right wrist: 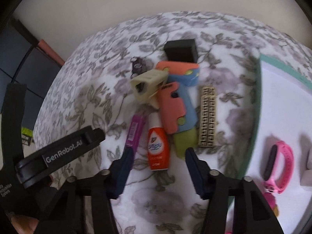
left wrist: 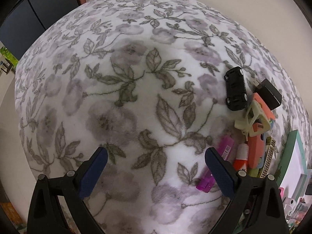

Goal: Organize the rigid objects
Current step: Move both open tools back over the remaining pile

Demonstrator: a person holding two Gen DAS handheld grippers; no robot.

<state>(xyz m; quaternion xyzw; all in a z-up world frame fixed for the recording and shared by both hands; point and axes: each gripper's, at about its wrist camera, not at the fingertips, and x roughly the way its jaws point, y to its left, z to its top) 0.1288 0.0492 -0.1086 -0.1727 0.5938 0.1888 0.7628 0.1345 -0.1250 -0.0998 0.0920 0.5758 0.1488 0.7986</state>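
A pile of small rigid objects lies on the floral blanket (left wrist: 124,101). In the right wrist view I see an orange squeeze bottle (right wrist: 158,150), a purple lighter (right wrist: 134,132), an orange-blue-green toy gun (right wrist: 176,105), a cream plastic piece (right wrist: 148,84), a beige patterned bar (right wrist: 208,117) and a black box (right wrist: 181,50). My right gripper (right wrist: 158,168) is open, with the orange bottle just ahead between its fingers. My left gripper (left wrist: 156,159) is open and empty over bare blanket, left of the pile; the lighter (left wrist: 216,165) lies by its right finger. A black toy car (left wrist: 235,88) lies farther off.
A white tray with a teal rim (right wrist: 259,105) sits right of the pile and holds a pink wristband (right wrist: 280,165). The tray also shows in the left wrist view (left wrist: 292,156). A dark cabinet (left wrist: 42,5) stands beyond the blanket at the left.
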